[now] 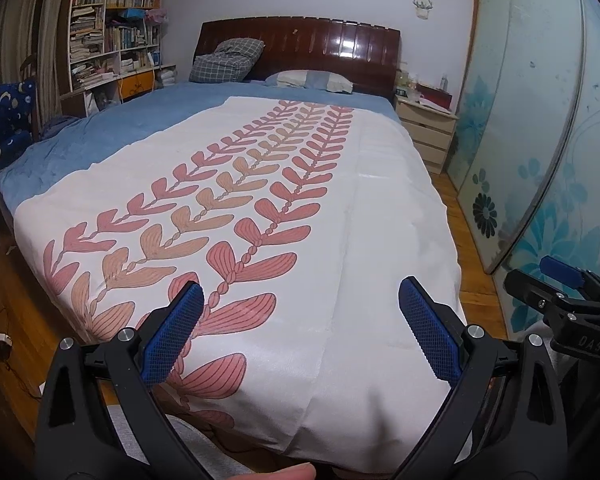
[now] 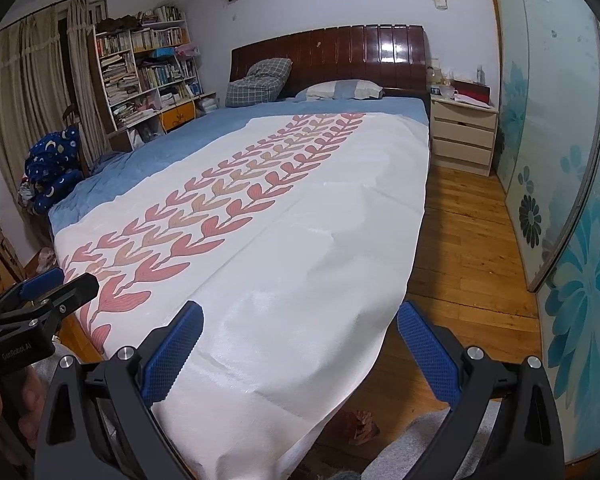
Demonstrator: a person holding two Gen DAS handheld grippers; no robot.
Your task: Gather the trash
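White leaf-patterned bedspread [image 1: 372,208], blue sheet [image 1: 112,136]

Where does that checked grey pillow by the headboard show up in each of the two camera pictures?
Left wrist view: checked pillow, upper middle, leaning on the headboard's left end.
Right wrist view: checked pillow, upper middle, same spot.
Shared landmark: the bookshelf, left of it in both.

The small crumpled reddish-brown scrap [image 2: 362,424] on the wooden floor is too blurred to identify. The white leaf-patterned bedspread [image 2: 280,260] hides the bed's foot. Items on the pale wooden nightstand [image 2: 462,120] are too small to tell.
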